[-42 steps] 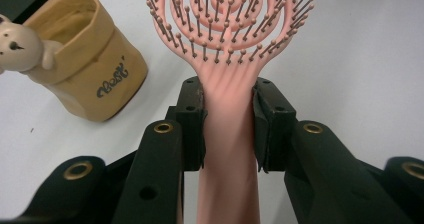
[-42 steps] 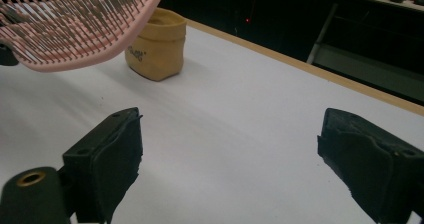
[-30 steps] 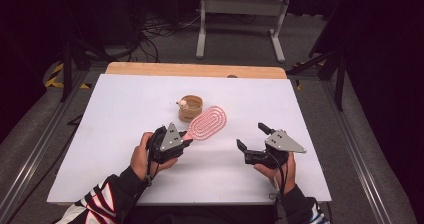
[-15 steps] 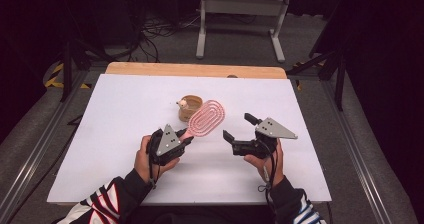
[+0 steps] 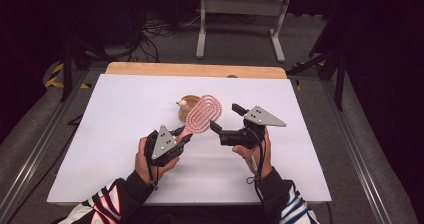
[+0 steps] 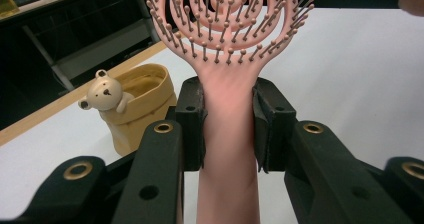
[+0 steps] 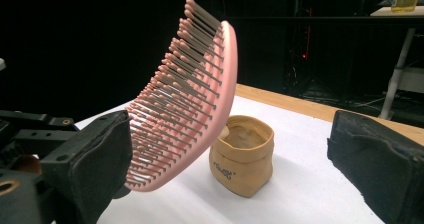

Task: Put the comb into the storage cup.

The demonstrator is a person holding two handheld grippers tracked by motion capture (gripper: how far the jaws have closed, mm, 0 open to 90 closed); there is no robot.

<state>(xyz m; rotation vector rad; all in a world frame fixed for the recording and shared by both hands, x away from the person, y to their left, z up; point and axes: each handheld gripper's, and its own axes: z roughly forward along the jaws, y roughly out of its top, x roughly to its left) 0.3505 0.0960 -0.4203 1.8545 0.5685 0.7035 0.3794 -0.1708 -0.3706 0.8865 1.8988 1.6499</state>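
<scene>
A pink vented hairbrush [image 5: 202, 115] is held off the white board by its handle [image 6: 227, 109], with my left gripper [image 5: 181, 135] shut on it. The bristled head [image 7: 185, 99] rises tilted, bristles toward the left gripper's camera. Just behind it stands a small tan pouch-like cup [image 5: 186, 105] with a little bear figure [image 6: 102, 91] on its rim. My right gripper [image 5: 228, 118] is open beside the brush head's right edge. In the right gripper view the head sits next to the left jaw, and the cup [image 7: 242, 154] is farther off between the jaws.
The white board [image 5: 115, 114] covers a wooden table whose far edge [image 5: 195, 70] shows behind it. A metal stand [image 5: 240, 14] and cables lie on the dark floor beyond. A person's hands and striped sleeves [image 5: 107, 204] come in from the bottom.
My right gripper has moved left and forward, closing in on the brush head. The left gripper and the brush have barely shifted.
</scene>
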